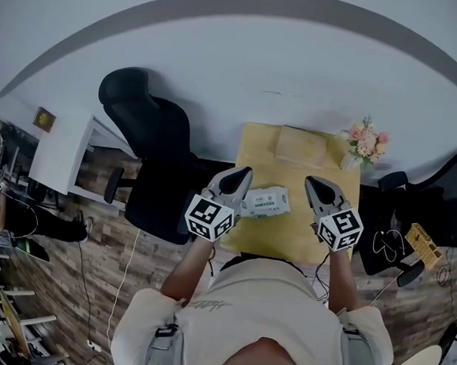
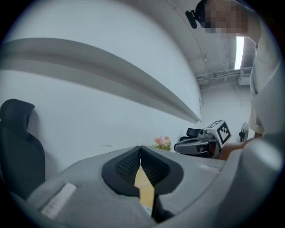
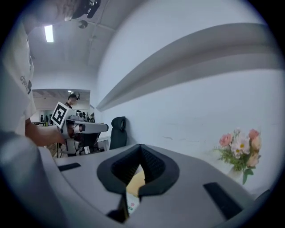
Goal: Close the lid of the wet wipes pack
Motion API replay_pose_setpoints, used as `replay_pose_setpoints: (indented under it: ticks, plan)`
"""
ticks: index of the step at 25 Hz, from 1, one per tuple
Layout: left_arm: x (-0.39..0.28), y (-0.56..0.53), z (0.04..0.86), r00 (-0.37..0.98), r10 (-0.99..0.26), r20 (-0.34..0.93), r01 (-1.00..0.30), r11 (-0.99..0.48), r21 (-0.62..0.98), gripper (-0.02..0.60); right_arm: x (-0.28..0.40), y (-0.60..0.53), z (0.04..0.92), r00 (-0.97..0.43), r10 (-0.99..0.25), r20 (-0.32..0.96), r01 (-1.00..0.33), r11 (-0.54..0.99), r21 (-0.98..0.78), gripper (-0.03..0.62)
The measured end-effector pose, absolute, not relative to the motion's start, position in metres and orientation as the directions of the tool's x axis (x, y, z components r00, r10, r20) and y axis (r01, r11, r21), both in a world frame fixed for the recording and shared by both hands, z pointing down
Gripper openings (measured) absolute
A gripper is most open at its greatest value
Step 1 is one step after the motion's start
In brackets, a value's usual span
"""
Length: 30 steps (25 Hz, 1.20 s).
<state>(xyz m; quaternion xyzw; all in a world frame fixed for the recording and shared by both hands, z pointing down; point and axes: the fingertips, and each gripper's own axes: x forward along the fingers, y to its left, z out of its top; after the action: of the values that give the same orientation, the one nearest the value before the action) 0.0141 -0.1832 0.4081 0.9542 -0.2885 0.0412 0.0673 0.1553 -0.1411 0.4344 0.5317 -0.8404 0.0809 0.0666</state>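
Note:
A white wet wipes pack [image 1: 265, 201] lies flat in the middle of the yellow table [image 1: 287, 233]; whether its lid is open is too small to tell. My left gripper [image 1: 245, 172] hovers just left of the pack, shut and empty. My right gripper [image 1: 310, 180] hangs just right of it, also shut and empty. In the left gripper view the pads [image 2: 129, 167] meet at the tip, with yellow table showing below. In the right gripper view the pads [image 3: 153, 164] also meet, and a bit of the white pack [image 3: 130, 205] shows through the lower gap.
A pale folded item [image 1: 302, 147] lies at the table's far edge, next to a small vase of pink flowers [image 1: 366, 141]. A black office chair [image 1: 151, 137] stands left of the table, another dark chair [image 1: 440, 195] at the right. A white wall is behind.

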Motion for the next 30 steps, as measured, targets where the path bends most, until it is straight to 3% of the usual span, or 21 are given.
replay_pose_setpoints:
  ticks: [13,30]
  plan:
    - [-0.002,-0.174,0.377,0.78,-0.624,0.051,-0.624,-0.781,-0.013,0.017,0.139,-0.123,0.389,-0.423,-0.902,0.091,-0.903,0.428,0.04,0.002]
    - [-0.008,-0.171,0.386,0.759,-0.65,0.047,-0.652,-0.758,0.037,0.017,0.139,-0.117,0.394,-0.417,-0.903,0.104,-0.908,0.419,-0.003,0.002]
